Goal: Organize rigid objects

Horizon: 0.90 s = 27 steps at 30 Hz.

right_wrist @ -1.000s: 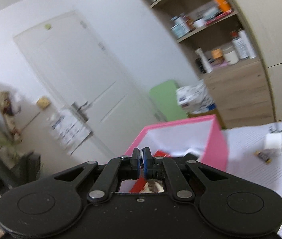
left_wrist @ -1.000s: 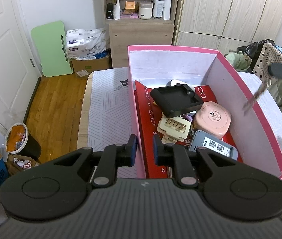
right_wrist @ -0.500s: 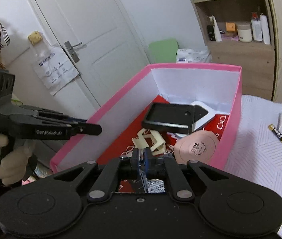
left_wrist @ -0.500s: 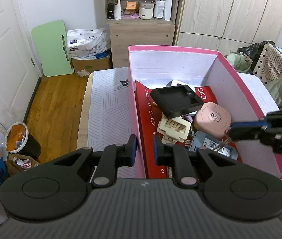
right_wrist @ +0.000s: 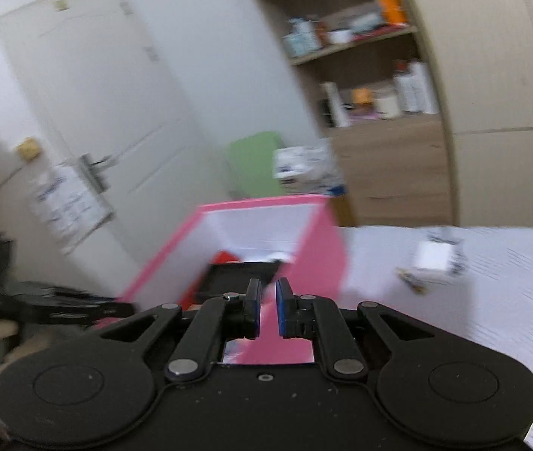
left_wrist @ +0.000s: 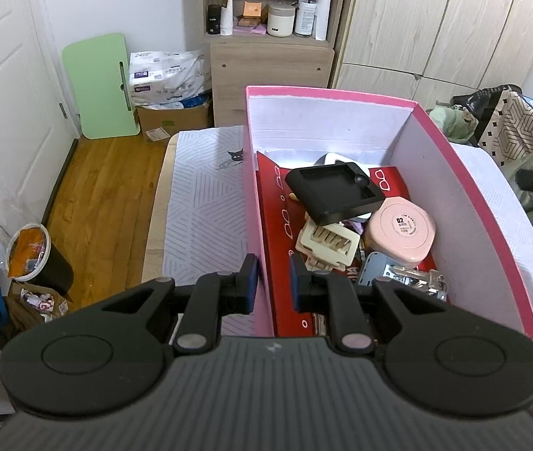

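Observation:
A pink box stands on the bed and holds a black tray, a pink round case, a cream hair clip, a grey device and a shiny foil item. My left gripper straddles the box's near left wall, shut on it. My right gripper is slightly open and empty, above the box's right wall in a blurred view. A white charger and a small battery lie on the bed to the right.
A wooden shelf unit and wardrobe stand behind the bed. A green board, a cardboard box and a bin are on the floor at left. Bags lie at right.
My right gripper opened, left the foil item in the box, and pulled up and back out to the right. My left gripper has not moved.

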Each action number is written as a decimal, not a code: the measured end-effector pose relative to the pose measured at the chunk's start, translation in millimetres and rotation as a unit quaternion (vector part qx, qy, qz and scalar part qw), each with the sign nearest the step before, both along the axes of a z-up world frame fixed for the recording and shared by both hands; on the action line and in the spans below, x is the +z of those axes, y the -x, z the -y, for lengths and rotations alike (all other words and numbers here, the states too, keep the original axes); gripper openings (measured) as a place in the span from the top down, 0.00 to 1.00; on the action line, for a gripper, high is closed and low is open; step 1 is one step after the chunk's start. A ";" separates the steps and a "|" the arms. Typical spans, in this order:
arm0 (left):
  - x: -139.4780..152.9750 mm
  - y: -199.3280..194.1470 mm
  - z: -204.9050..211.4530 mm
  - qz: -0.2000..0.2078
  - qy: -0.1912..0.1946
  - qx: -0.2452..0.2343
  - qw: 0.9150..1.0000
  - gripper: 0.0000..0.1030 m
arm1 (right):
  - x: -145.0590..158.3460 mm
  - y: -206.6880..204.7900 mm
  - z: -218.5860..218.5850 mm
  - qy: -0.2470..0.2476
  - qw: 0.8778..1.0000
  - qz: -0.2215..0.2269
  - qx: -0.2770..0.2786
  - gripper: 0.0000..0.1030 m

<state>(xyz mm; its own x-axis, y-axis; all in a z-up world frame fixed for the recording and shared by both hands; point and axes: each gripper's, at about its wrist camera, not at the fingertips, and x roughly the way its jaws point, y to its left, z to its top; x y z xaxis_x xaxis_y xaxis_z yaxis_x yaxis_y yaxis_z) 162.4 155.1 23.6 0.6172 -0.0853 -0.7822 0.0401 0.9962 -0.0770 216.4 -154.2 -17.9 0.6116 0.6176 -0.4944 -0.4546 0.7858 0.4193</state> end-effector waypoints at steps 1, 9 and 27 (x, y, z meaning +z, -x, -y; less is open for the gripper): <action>0.1 0.1 0.4 0.000 0.000 0.000 1.000 0.85 | -4.8 -2.4 2.9 0.006 1.000 -0.004 -0.012 0.87; 0.5 1.7 6.1 0.005 -0.021 -0.006 1.000 0.85 | -43.5 -30.6 13.9 0.097 0.993 -0.016 -0.064 0.86; 1.3 -5.7 -1.0 -0.014 -0.001 -0.007 1.000 0.85 | -81.5 -115.7 -23.4 0.199 0.980 -0.014 -0.001 0.77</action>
<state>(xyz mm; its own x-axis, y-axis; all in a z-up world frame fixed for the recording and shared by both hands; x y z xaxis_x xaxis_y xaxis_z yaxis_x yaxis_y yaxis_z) 168.1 156.2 24.9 0.5940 -0.0923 -0.7992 0.0519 0.9957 -0.0763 332.0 -130.8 -99.3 0.5953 0.3717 -0.7124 -0.4464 0.8901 0.0914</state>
